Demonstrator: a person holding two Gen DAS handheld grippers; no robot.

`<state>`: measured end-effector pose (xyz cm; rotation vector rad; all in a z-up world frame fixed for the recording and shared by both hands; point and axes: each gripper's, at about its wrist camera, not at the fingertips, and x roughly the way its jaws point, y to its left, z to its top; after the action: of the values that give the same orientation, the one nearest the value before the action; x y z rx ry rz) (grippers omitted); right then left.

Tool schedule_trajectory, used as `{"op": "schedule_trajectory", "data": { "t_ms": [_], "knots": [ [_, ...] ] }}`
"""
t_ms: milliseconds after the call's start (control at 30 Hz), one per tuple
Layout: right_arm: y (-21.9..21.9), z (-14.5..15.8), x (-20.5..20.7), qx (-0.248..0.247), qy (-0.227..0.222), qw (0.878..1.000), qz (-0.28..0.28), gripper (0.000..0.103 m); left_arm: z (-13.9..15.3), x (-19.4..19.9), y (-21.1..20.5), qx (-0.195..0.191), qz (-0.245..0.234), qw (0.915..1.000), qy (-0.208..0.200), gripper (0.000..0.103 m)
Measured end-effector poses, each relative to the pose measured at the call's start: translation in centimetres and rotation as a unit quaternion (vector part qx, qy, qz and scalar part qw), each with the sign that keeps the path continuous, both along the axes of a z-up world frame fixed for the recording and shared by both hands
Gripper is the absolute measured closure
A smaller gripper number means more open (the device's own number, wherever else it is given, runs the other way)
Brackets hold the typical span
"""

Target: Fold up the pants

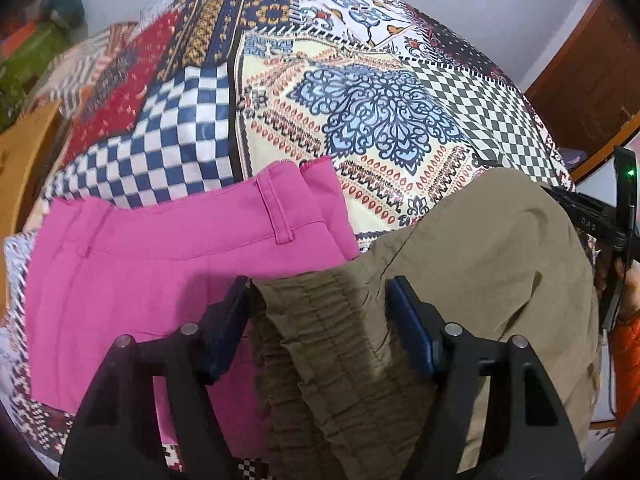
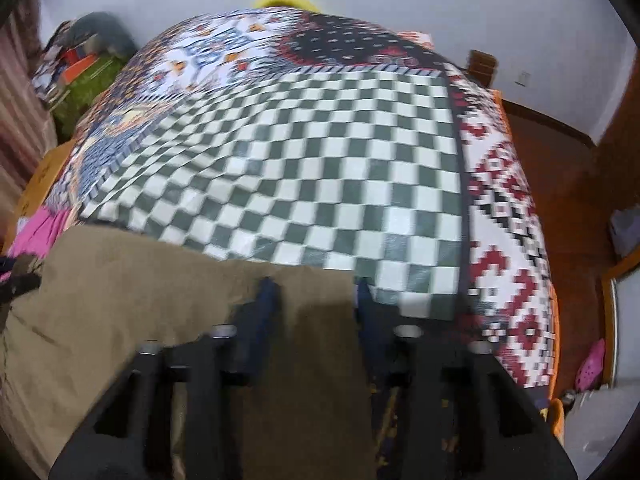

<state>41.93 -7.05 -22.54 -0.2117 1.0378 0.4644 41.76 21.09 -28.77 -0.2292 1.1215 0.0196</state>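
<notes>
Olive-brown pants (image 1: 480,248) lie on the patterned bedspread (image 1: 360,120), their gathered elastic waistband (image 1: 320,340) between the fingers of my left gripper (image 1: 318,300). Its jaws stand apart around the waistband, open. Folded pink pants (image 1: 160,272) lie to the left, partly under the brown ones. In the right wrist view the brown pants (image 2: 120,300) fill the lower left; my right gripper (image 2: 316,292) has its jaws apart over the fabric's far right edge, open. The right gripper also shows in the left wrist view (image 1: 612,220) at the far right.
The bedspread (image 2: 320,160) covers the whole bed. A wooden floor (image 2: 560,200) lies to the right of the bed, with a pink shoe (image 2: 590,368). Clutter (image 2: 80,64) sits at the far left by the wall.
</notes>
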Motion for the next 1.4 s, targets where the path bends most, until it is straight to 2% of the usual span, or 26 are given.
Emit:
{"op": "schedule_trajectory", "data": {
  "t_ms": [167,333,533,767,900,933,1000,1133,1400],
  "knots": [
    [-0.1,0.6,-0.9,-0.015,-0.033,0.999,0.004,0.091,1.7,-0.1,-0.7,0.042,-0.016,0.9987,-0.022,0.047],
    [-0.6,2.9,-1.2,-0.005,-0.077,0.997,-0.003,0.092,3.5,0.0,-0.7,0.075,-0.011,0.9961,-0.045,0.049],
    [-0.1,5.8,-0.8,0.014,-0.105,0.994,-0.009,0.092,3.9,0.5,0.2,0.066,0.013,0.9967,-0.045,0.049],
    [-1.0,8.8,-2.8,0.051,-0.120,0.991,-0.015,0.092,8.1,-1.9,-0.7,0.073,0.006,0.9936,-0.087,0.049],
    [-2.2,11.0,-4.7,0.077,-0.131,0.988,-0.024,0.092,10.9,-3.5,-1.4,0.073,-0.001,0.9917,-0.106,0.049],
    [-2.4,11.4,-5.2,0.082,-0.133,0.987,-0.024,0.096,11.5,-4.0,-1.6,0.072,-0.004,0.9913,-0.110,0.049],
    [-2.9,12.5,-6.3,0.095,-0.135,0.986,-0.022,0.097,12.7,-5.0,-2.0,0.070,-0.006,0.9904,-0.119,0.050],
    [-3.6,14.8,-9.1,0.100,-0.158,0.982,-0.015,0.097,15.0,-7.5,-3.2,0.069,-0.016,0.9880,-0.137,0.050],
    [-4.7,17.9,-14.4,0.128,-0.180,0.975,-0.010,0.098,18.3,-12.7,-5.3,0.070,-0.038,0.9837,-0.162,0.051]
  ]
}}
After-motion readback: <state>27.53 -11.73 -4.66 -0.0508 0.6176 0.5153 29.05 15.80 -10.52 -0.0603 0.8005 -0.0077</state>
